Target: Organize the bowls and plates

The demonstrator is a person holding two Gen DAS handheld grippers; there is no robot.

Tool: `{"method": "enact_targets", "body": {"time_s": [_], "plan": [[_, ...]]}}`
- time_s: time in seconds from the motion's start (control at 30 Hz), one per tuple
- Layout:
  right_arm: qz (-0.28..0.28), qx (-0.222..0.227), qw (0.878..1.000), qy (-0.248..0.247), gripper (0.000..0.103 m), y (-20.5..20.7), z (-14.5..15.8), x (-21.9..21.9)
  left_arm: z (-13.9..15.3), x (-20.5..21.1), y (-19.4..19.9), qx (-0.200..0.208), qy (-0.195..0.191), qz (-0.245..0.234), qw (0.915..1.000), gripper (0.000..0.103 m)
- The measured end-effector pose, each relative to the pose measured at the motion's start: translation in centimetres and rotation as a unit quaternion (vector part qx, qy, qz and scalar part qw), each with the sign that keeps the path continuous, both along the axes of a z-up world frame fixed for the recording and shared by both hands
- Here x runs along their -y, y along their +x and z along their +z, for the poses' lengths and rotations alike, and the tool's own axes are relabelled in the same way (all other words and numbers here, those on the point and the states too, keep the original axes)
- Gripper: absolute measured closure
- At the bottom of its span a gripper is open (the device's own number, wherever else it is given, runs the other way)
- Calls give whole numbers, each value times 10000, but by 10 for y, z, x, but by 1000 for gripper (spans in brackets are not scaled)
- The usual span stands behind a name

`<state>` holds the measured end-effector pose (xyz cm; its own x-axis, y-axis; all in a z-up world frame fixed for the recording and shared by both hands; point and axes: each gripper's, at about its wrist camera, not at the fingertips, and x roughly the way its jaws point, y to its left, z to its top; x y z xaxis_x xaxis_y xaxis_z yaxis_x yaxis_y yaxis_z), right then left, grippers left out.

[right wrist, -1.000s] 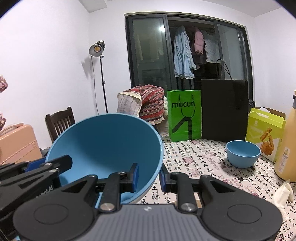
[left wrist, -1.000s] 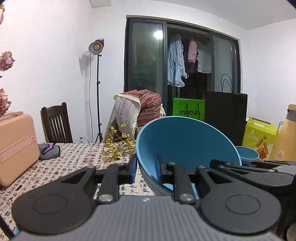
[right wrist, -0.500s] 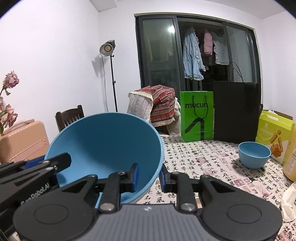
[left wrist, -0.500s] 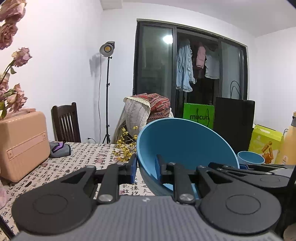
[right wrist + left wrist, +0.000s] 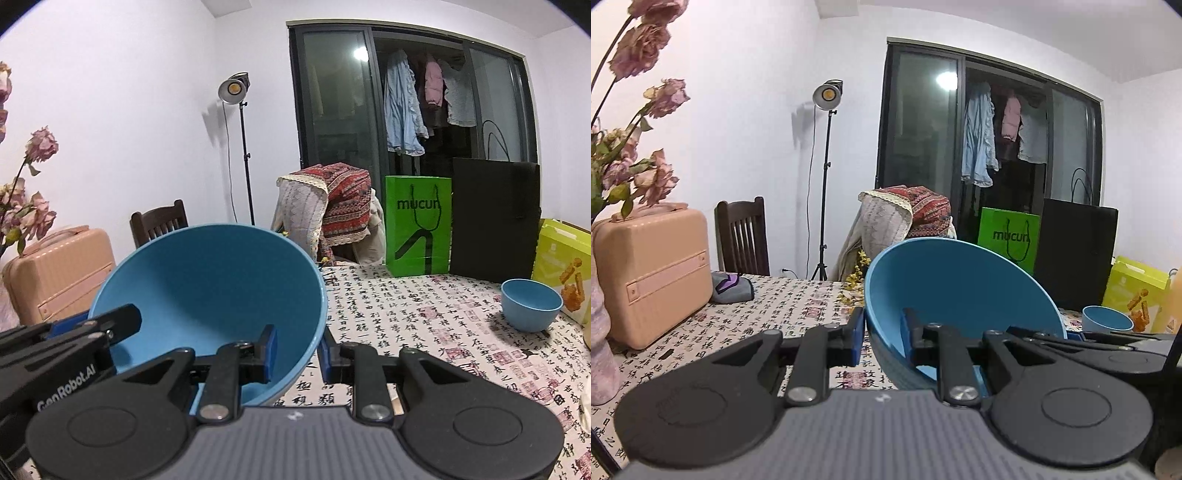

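A large blue bowl (image 5: 960, 288) (image 5: 214, 280) hangs tilted above the table, held by both grippers at once. My left gripper (image 5: 882, 338) is shut on the bowl's left rim, one pad inside and one outside. On the opposite rim my right gripper (image 5: 297, 349) is shut the same way. Each gripper shows at the edge of the other's view. A small blue bowl (image 5: 531, 304) (image 5: 1107, 319) stands upright on the table at the right, apart from both grippers.
The table (image 5: 424, 314) has a calligraphy-print cloth. A peach suitcase (image 5: 652, 269), dried roses (image 5: 639, 110) and a grey pouch (image 5: 733, 288) are at the left. A green bag (image 5: 417, 225), a black bag (image 5: 495, 218) and a yellow box (image 5: 561, 266) line the far right edge.
Both grippers have carried the large bowl sideways to the left; the suitcase and roses have come further into view and the small bowl has slid toward the right edge. The grips are unchanged.
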<state>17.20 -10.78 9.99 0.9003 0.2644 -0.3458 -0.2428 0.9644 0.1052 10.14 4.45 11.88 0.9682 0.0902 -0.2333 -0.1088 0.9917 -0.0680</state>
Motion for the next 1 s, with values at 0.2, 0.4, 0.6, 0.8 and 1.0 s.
{"method": "enact_targets", "body": {"time_s": [0.2,0.4,0.6,0.8,1.0], "plan": [[115,-56,9999,-2,80,-1,-3,-14,-2,-14,-5,2,-60,84,9999,83],[257,-111,9996,10,80,-3,-5,-27,-6,-27,-11,12,-76,205,9998,83],[419,-136,9990,-47,80,-6,-8,-44,-12,-43,-16,6,-193,361,9992,83],[601,-160,9980,-83,80,-10,-9,-62,-17,-60,-25,12,-330,523,9981,83],[792,-214,9965,-138,80,-12,-14,-82,-23,-78,-31,-20,-422,706,9966,83]]}}
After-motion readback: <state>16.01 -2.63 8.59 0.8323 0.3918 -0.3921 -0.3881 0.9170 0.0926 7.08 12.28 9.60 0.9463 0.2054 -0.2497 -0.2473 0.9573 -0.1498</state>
